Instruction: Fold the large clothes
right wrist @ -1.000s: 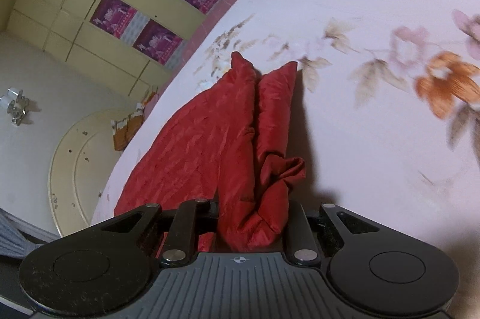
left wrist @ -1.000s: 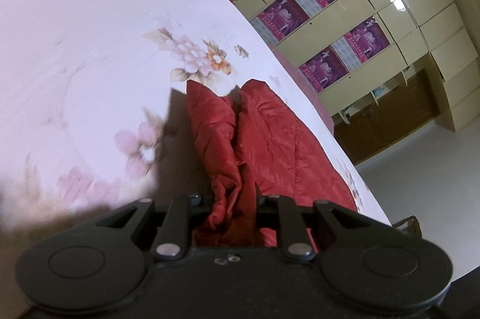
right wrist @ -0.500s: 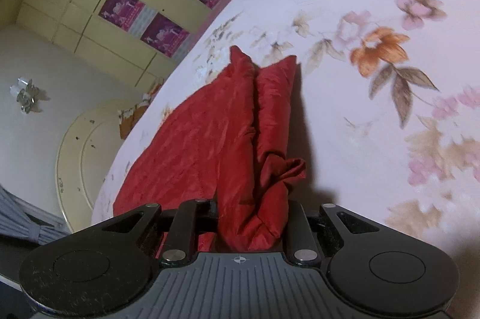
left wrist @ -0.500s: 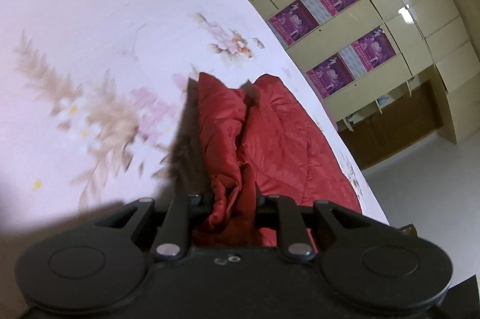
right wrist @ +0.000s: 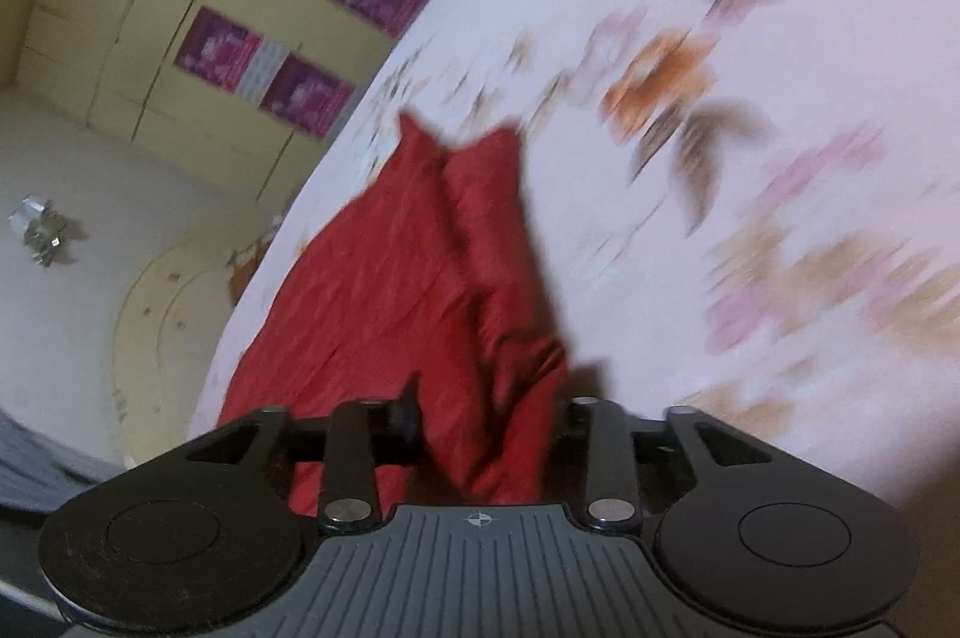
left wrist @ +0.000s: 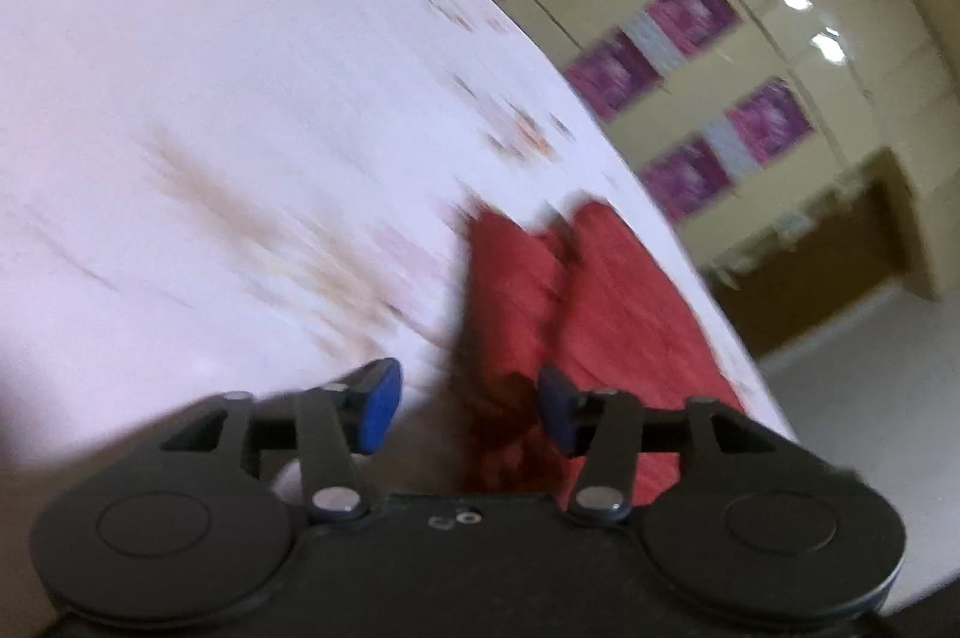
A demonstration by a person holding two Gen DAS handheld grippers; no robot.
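Observation:
A red garment (left wrist: 618, 302) lies stretched over a pale floral bedsheet (left wrist: 198, 98), folded lengthwise with two peaks at its far end. My left gripper (left wrist: 468, 407) is open, its blue pads (left wrist: 378, 404) apart on either side of the bunched red cloth, which lies loose between them. In the right wrist view the same red garment (right wrist: 408, 278) runs away from me. My right gripper (right wrist: 492, 416) has its fingers close around a bunch of the red cloth. Both views are motion-blurred.
The bedsheet (right wrist: 780, 110) fills the right of the right wrist view. The bed edge drops to a pale floor (left wrist: 888, 374). Cream wardrobes with purple posters (left wrist: 690, 56) stand beyond. A grey cloth (right wrist: 36, 464) shows at the lower left.
My left gripper has opened and let go of the red cloth. Both views have swept across the sheet. The right gripper's fingers have spread slightly but still hold cloth.

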